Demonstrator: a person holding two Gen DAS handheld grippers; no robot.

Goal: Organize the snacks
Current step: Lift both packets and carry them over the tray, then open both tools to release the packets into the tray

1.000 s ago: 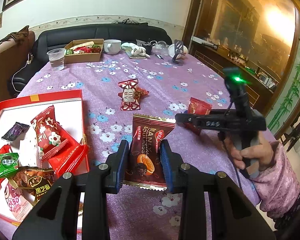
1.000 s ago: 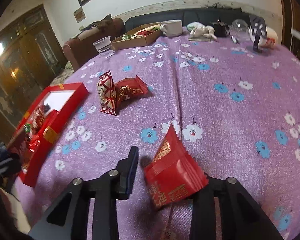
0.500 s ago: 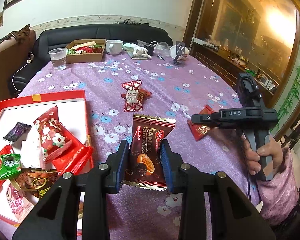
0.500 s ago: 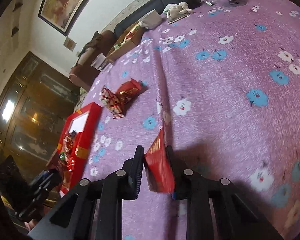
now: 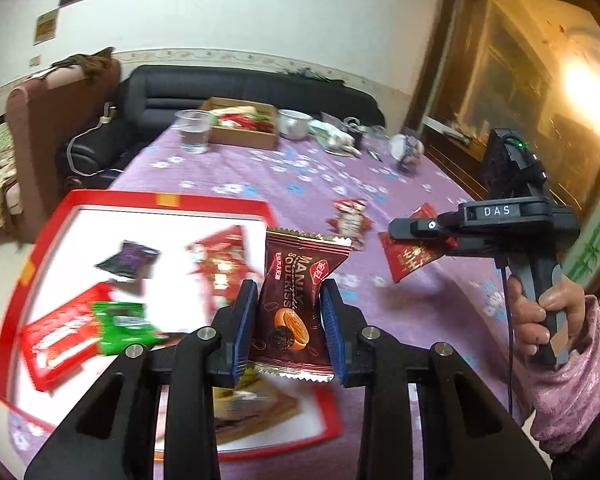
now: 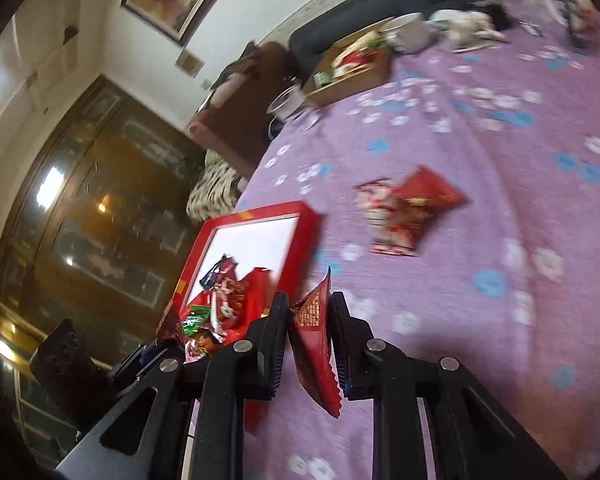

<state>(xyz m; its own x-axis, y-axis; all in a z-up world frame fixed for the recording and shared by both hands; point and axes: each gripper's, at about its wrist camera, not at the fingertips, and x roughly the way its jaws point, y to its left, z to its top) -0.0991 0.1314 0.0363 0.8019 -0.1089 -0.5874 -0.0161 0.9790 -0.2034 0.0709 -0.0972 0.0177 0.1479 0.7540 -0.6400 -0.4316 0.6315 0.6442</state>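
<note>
Purple flowered cloth covered the bench, and the red tray at its near edge served as the landmark for everything else. Nearest, the left tongs were clamped on a brown chocolate packet, held upright over the tray's near right corner, above the sweets already lying inside. Just right of the tray, the right tongs had just closed on a red packet, gripping it edge-on with its crimped end hanging below the pads, clear of the cloth. A hand in a pink sleeve carried them.

To place both well, I judged each packet should be brought over a bare white patch of the tray, lowered close to the floor, then released, one pair of tongs at a time so the two did not crowd each other. The red packet's thin grip looked likely to slip if swung fast.

Farther from the tray, two red wrapped sweets lay on the cloth, touching, yet to be collected. Beyond them stood a plastic cup, a cardboard box and a white cup.
</note>
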